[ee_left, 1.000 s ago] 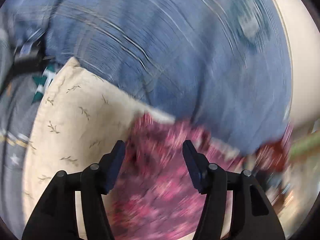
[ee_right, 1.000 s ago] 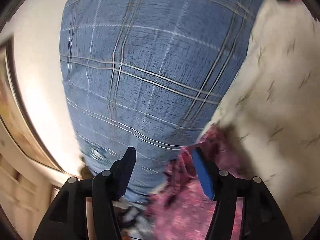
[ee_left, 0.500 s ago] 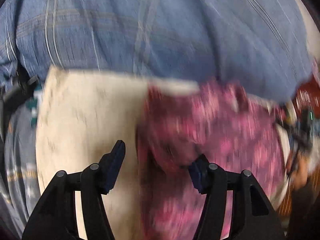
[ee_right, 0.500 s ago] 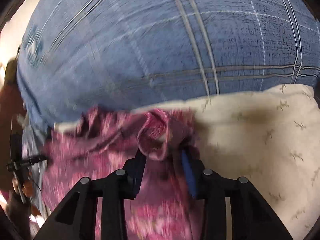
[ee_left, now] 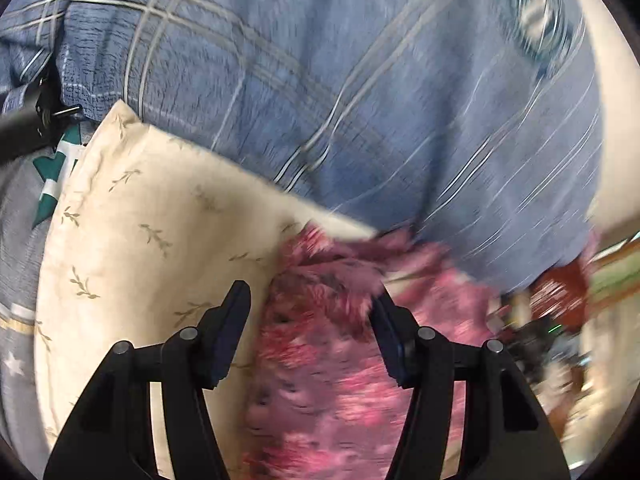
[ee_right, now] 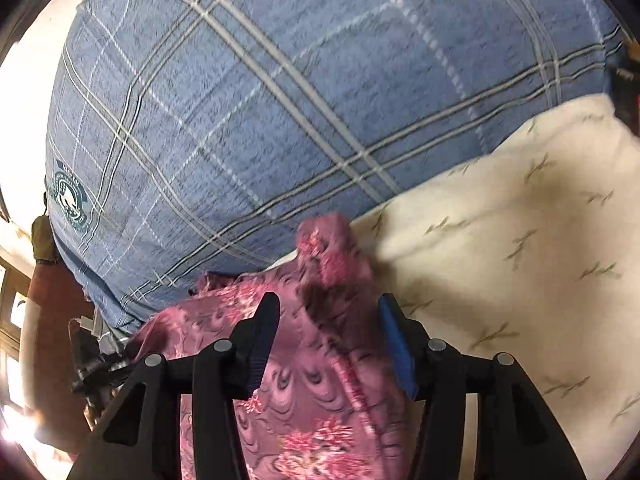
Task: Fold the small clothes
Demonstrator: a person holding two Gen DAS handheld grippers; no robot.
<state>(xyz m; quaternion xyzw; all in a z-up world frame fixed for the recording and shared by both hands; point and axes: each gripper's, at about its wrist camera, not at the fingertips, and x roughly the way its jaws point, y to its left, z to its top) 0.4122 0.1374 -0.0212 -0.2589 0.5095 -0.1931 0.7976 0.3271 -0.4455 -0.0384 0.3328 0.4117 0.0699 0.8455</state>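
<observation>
A pink floral garment [ee_left: 332, 360] lies crumpled on a cream cloth with a leaf print [ee_left: 152, 232]. My left gripper [ee_left: 312, 312] is open, its jaws wide apart over the garment's upper edge. In the right wrist view the same garment [ee_right: 312, 380] rises in a raised fold between the jaws of my right gripper [ee_right: 328, 316], which is open; the cream cloth [ee_right: 512, 248] lies to its right. The left view is blurred.
A blue plaid bedcover [ee_right: 280, 100] with a round badge [ee_right: 68, 196] fills the far side in both views [ee_left: 360, 100]. A grey starred fabric [ee_left: 16, 280] lies at the left. Cluttered dark items [ee_right: 88, 360] sit past the bed's edge.
My right gripper was closed on the garment's fold half a second ago; its jaws have spread open. The left gripper swung back left, staying open over the garment.
</observation>
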